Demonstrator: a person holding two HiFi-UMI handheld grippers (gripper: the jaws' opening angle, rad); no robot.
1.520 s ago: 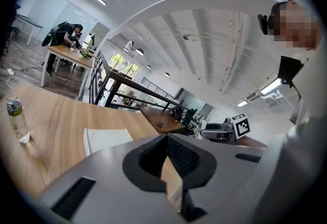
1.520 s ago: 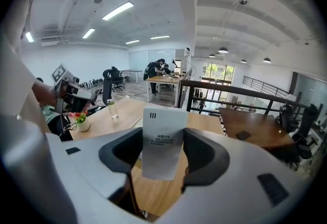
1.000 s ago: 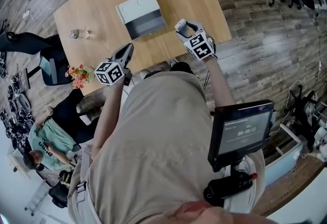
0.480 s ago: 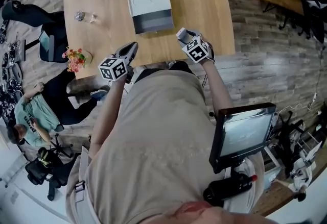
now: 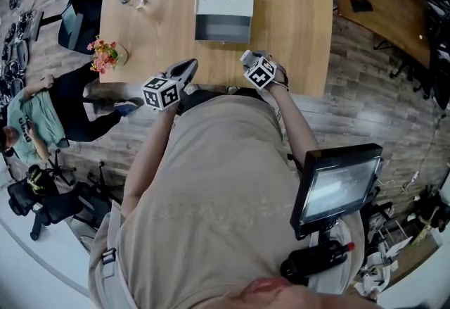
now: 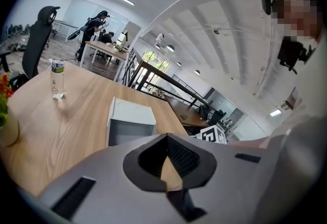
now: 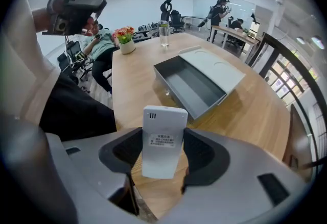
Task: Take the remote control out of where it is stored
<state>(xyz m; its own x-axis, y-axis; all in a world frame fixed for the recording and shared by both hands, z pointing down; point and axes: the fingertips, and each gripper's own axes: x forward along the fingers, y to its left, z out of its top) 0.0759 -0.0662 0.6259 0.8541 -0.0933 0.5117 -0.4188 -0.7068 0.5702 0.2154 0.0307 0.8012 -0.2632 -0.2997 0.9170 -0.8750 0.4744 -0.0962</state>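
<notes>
Right gripper fingers clasp the white remote control upright, clear of the open, empty drawer on the table; left gripper fingers closed, empty; the edge-only grip risks the remote slipping out.

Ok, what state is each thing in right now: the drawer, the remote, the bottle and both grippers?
Drawer: pulled open, nothing inside it.
Remote control: out of the drawer, gripped by its sides.
Right gripper: shut on the remote control.
Left gripper: shut, nothing in it.
Water bottle: upright on the table, cap on.
</notes>
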